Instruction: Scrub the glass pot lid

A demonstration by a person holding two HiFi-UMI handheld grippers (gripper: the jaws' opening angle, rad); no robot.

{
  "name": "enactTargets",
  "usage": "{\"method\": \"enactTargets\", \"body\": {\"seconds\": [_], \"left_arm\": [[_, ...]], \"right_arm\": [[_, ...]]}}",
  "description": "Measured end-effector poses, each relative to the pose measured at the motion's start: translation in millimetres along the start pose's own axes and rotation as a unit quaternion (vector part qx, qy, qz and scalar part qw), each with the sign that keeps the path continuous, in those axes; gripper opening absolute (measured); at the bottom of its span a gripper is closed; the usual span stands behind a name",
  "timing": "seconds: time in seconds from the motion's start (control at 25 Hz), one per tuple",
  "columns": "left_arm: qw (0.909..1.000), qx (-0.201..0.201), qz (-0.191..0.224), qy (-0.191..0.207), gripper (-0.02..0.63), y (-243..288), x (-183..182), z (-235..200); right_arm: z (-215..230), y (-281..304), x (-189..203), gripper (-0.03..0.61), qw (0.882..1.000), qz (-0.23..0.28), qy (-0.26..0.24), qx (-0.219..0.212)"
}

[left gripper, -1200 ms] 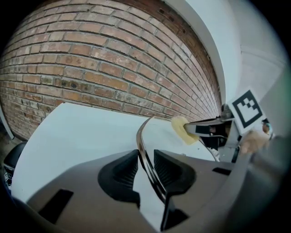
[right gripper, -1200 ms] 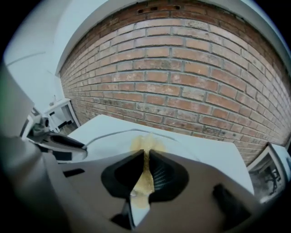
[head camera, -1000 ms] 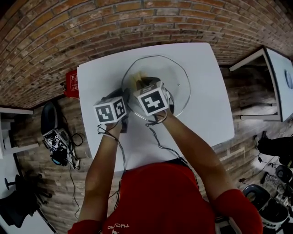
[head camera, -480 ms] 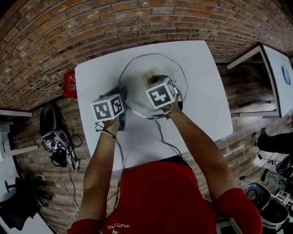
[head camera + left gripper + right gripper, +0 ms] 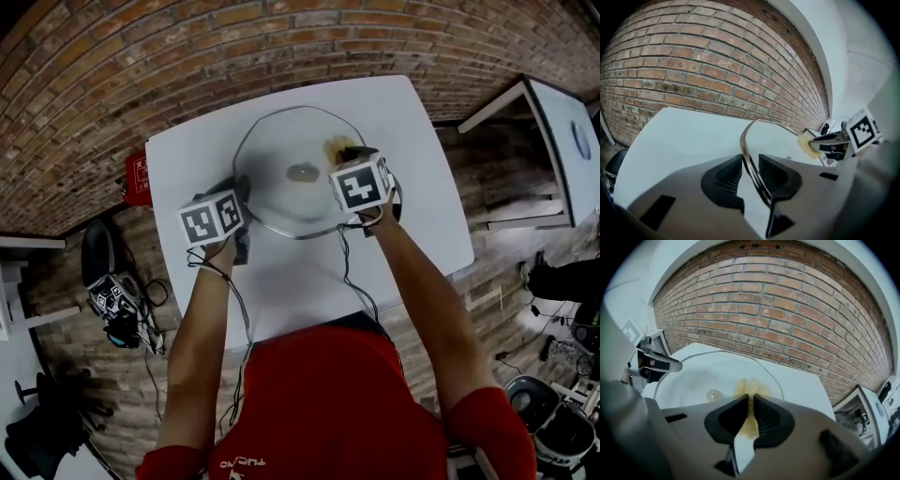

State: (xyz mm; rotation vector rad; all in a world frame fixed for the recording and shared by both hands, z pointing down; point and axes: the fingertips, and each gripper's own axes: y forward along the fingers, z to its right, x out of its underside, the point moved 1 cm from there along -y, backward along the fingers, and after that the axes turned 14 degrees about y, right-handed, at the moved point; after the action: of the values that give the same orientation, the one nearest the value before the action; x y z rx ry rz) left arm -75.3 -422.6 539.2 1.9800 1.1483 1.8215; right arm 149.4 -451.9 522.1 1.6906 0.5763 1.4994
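1. Clamping the metal rim (image 5: 746, 140) of the glass pot lid (image 5: 780, 140), the left claw (image 5: 749, 161) has its jaws drawn narrow, with 1 ribbed pad on each face of the rim.
2. From the head view, that claw sits at the lid's 9 o'clock edge, and its marker cube lies toward 7 o'clock.
3. The lid lies over the white surface (image 5: 403, 122), in the half toward 12 o'clock, with its knob (image 5: 302, 172) at the middle of the glass.
4. The right claw (image 5: 750, 401) has its jaws almost together, pinching a thin yellow sponge (image 5: 751, 423) that sticks out past the tips.
5. The sponge's free end is pressed onto the glass at about 2 o'clock from the knob, inside the rim.
6. In the right gripper view, the left claw shows at 9 o'clock, on the lid's far edge.
7. In the left gripper view, the right claw and its sponge show at 3 o'clock.
8. A brick wall (image 5: 764, 301) stands behind the surface toward 12 o'clock in both gripper views.
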Motion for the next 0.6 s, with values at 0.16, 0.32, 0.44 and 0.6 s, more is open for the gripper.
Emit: {"method": "enactTargets", "body": {"seconds": [0.16, 0.32, 0.44, 0.6], "left_arm": [[1.0000, -0.001, 0.000, 0.002, 0.118, 0, 0, 0], [1.0000, -0.004, 0.001, 0.002, 0.118, -1, 1, 1], [1.0000, -0.005, 0.001, 0.002, 0.118, -2, 2, 2], [1.0000, -0.004, 0.000, 0.003, 0.118, -2, 2, 2]], "right_arm": [[-67, -25, 9, 0.051, 0.997, 0.010, -0.009, -0.073], [-127, -37, 33, 0.051, 0.990, -0.005, -0.006, -0.138], [-145, -36, 49, 0.051, 0.988, -0.021, -0.008, -0.152], [-137, -31, 59, 0.051, 0.990, -0.031, -0.015, -0.139]]}}
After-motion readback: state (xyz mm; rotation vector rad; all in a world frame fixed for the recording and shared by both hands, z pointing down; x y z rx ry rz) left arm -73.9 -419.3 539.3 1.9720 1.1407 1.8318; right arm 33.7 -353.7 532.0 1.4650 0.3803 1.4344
